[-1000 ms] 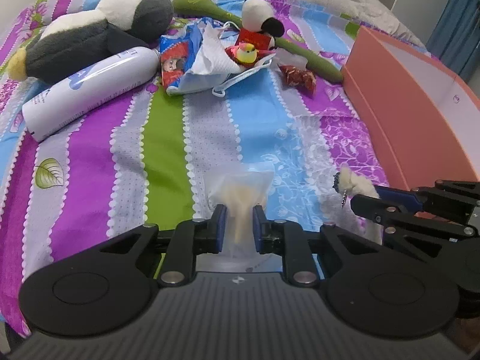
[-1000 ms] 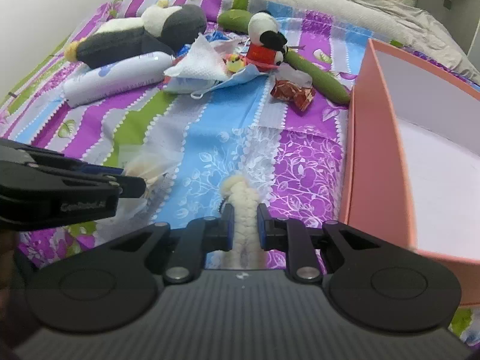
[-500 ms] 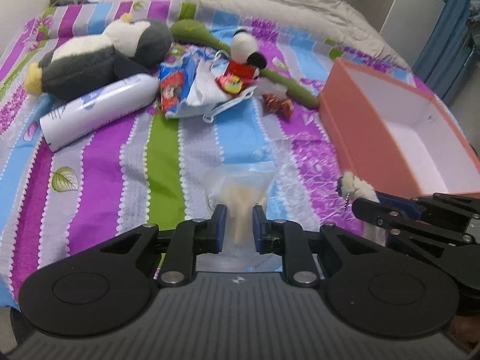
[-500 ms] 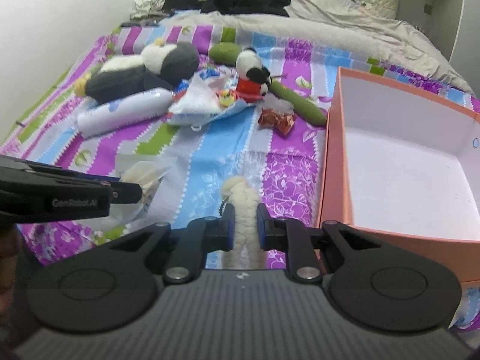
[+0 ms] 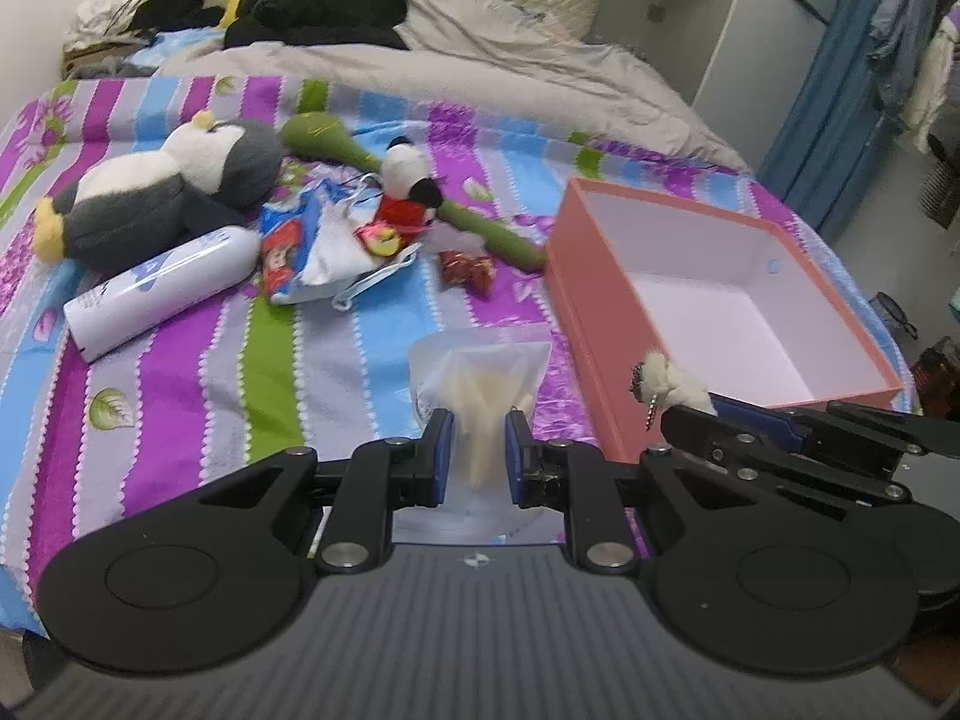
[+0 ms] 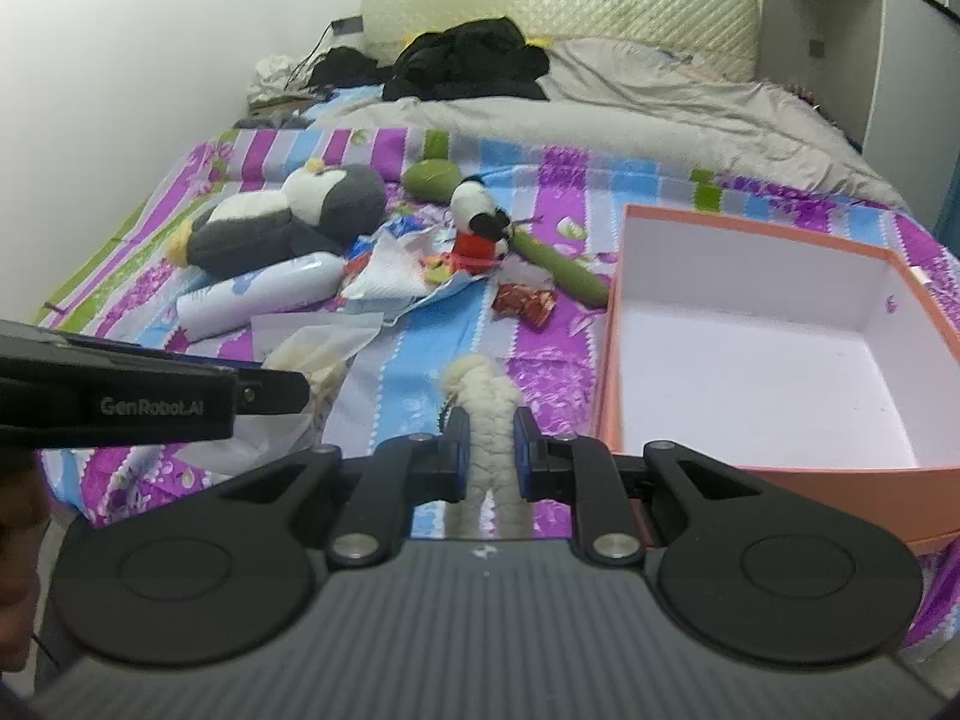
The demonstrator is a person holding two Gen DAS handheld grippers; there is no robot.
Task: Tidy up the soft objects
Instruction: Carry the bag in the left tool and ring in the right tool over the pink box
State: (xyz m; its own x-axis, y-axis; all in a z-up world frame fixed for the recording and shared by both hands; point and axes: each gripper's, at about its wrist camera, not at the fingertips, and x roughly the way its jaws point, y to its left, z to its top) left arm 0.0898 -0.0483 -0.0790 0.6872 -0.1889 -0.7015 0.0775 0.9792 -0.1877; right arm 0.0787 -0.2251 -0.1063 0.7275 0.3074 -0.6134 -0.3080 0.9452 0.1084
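Right wrist: woolly cream plush toy point(image 6: 487, 414)

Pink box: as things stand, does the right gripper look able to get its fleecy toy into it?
Probably yes. The right gripper, shut on the white fleecy toy, sits beside the pink box, whose top is open and whose inside looks bare. Nothing stands between them; the left gripper is off to the other side.

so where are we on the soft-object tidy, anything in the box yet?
Nothing is in the pink box yet; its white inside is bare. In hand: the left gripper is shut on a clear bag, and the right gripper on a woolly white toy. Left on the bed: the penguin plush, the panda doll and the green plush.
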